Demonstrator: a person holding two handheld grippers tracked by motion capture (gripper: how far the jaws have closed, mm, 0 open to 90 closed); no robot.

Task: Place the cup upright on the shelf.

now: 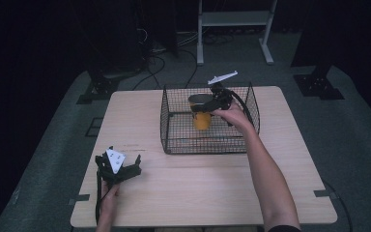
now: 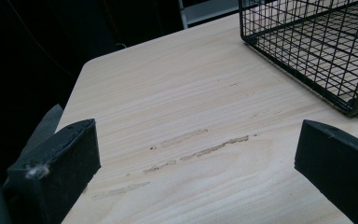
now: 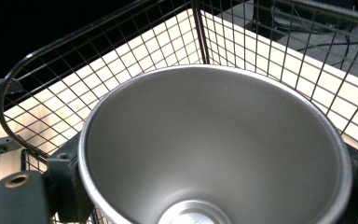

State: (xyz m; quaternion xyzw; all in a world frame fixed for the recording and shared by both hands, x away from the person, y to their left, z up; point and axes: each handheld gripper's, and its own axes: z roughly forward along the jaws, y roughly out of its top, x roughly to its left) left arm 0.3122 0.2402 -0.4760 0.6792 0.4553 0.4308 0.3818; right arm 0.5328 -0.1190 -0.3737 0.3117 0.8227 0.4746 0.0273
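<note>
Cup [image 1: 202, 112] in basket [image 1: 174, 140], table [image 1: 198, 188] ctr.

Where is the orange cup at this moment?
In the high view the orange cup is inside the wire basket, held upright by the right gripper.

surface: light wood table [image 1: 198, 193] | on it: black wire basket [image 1: 174, 140], far-centre

Cup [image 3: 214, 149] base off-frame; right gripper [image 3: 214, 186] pads hidden behind cup wall.
</note>
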